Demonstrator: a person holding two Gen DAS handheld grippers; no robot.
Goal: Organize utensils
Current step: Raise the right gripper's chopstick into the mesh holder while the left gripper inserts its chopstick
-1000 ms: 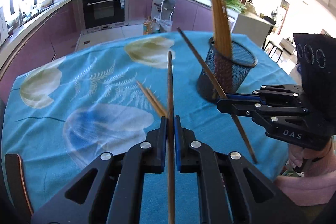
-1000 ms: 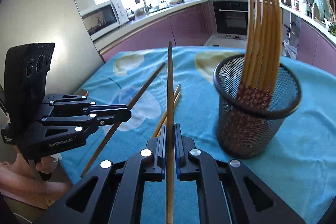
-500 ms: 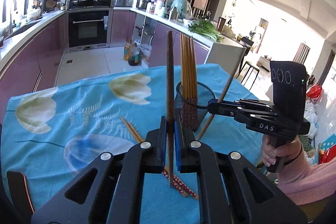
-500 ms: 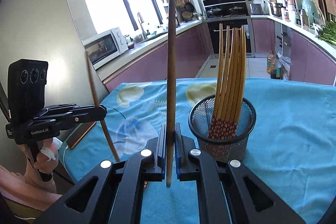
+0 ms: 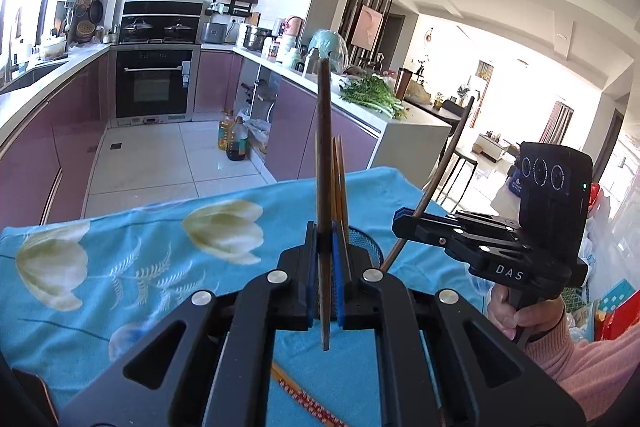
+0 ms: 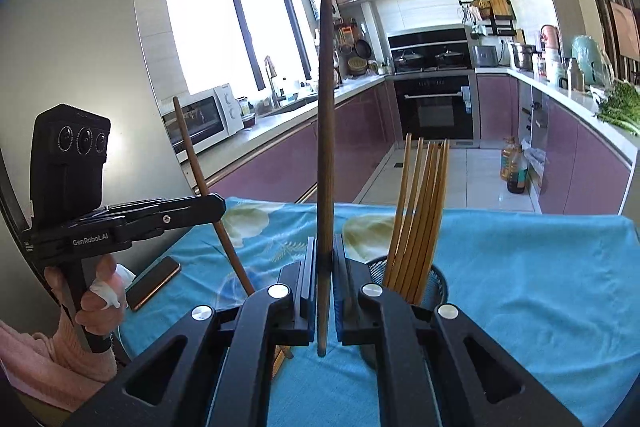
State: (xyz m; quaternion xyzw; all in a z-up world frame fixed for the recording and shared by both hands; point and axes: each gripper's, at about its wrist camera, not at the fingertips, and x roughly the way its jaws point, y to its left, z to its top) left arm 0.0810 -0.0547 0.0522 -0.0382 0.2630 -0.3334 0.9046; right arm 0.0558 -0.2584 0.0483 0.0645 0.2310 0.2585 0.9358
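Upright, dark chopstick point(image 5: 323, 163) clamped between left gripper point(image 5: 325, 281) jaws; right gripper point(image 6: 323, 283) jaws likewise pinch second chopstick point(image 6: 325, 131) upright.

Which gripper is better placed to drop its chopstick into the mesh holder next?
Right, probably. The right gripper holds its dark chopstick upright just beside the mesh holder, with the rim close by. The left gripper, gripping a tilted second chopstick, sits farther off to the side.

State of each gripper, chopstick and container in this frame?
Left gripper: shut on a dark chopstick, upright.
Right gripper: shut on a second dark chopstick, upright.
Mesh cup: upright, holding light chopsticks.
Loose chopstick: flat on the cloth.
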